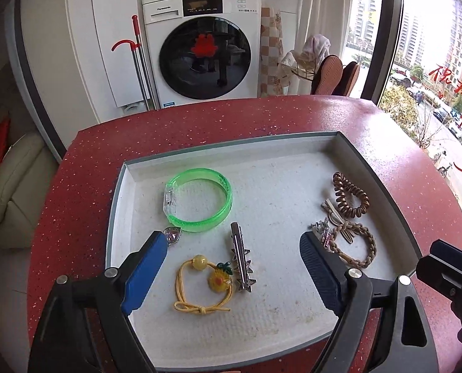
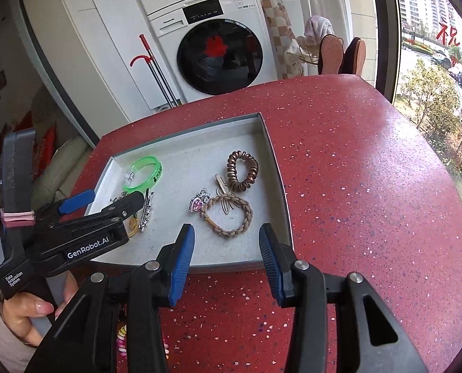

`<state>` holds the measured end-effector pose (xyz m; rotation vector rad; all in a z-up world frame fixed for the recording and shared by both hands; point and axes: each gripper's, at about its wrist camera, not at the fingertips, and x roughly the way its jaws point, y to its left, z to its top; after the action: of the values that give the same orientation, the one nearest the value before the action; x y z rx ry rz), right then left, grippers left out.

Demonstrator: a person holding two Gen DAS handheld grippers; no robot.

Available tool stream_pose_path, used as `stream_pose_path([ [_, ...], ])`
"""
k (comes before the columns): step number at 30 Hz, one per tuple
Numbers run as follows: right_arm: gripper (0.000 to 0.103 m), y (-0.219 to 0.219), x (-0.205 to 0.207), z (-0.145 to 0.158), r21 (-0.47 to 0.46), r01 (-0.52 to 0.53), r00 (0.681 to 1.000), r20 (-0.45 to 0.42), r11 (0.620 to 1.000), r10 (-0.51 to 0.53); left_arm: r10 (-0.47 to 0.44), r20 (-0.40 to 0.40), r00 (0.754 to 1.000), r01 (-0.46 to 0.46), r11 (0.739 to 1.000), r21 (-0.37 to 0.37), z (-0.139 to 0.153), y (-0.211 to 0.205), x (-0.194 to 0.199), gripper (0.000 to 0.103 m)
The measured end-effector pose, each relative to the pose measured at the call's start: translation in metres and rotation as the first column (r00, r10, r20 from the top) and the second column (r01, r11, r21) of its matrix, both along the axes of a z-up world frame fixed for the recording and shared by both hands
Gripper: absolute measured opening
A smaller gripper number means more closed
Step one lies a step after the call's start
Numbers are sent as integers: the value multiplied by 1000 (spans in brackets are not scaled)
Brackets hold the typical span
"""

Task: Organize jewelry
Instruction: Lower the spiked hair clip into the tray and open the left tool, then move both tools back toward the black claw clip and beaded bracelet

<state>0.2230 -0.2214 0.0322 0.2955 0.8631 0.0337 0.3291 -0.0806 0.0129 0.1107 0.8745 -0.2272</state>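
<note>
Tray [image 1: 371, 168], shallow, white-lined, stood on the red speckled worktop [image 1: 199, 124].

Contents, left group: green bangle [image 1: 199, 200], rigid plastic, light, likely slippery, best taken across its band; silver star hair clip [image 1: 241, 258], stiff metal, narrow, best pinched across its bar; yellow elastic hair tie [image 1: 199, 289] with bead and flower charm, soft and limp, best taken at the charm.

Contents, right group: brown coil hair tie [image 1: 352, 194]; braided tan band [image 1: 357, 245], soft; small pink-stoned charm [image 2: 197, 204], possibly a brooch, the view being too small to settle.

Left gripper [image 1: 231, 267]: fingers spread wide, holding nothing, hovering over the clip and yellow tie, which lay between them.

Right gripper [image 2: 227, 248]: fingers partly apart, empty, over the tray's near rim; the braided band lay just beyond them.
</note>
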Motion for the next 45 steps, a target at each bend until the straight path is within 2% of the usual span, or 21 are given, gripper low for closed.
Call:
stream_pose_path([
  [2, 56, 3, -3, 2, 0, -6, 1000, 2, 1000, 6, 12, 14, 1000, -12, 1000, 11, 3, 4, -5, 103],
  [6, 66, 10, -13, 8, -8, -29, 1000, 11, 1000, 29, 31, 20, 999, -31, 1000, 1, 13, 17, -17, 103],
  [8, 80, 14, -18, 11, -20, -40, 999, 19, 999, 41, 36, 18, 999, -36, 999, -11, 17, 26, -24, 103],
  [11, 84, 19, -28, 16, -43, -41, 998, 37, 998, 43, 48, 16, 999, -47, 998, -35, 21, 39, -37, 103],
  [20, 86, 32, -60, 15, -21, -55, 996, 67, 998, 56, 48, 10, 999, -47, 997, -69, 22, 71, -92, 103],
  [28, 86, 52, -82, -5, -16, -96, 994, -52, 995, 95, 85, 31, 996, -83, 996, -38, 11, 87, -135, 103],
  [36, 86, 62, -97, -26, -42, -91, 989, -122, 995, 86, 83, -60, 995, -88, 992, -89, -14, 106, -152, 103],
  [45, 86, 69, -96, -32, -72, -83, 987, -146, 994, 72, 120, -77, 990, -127, 987, -102, -22, 118, -158, 103],
])
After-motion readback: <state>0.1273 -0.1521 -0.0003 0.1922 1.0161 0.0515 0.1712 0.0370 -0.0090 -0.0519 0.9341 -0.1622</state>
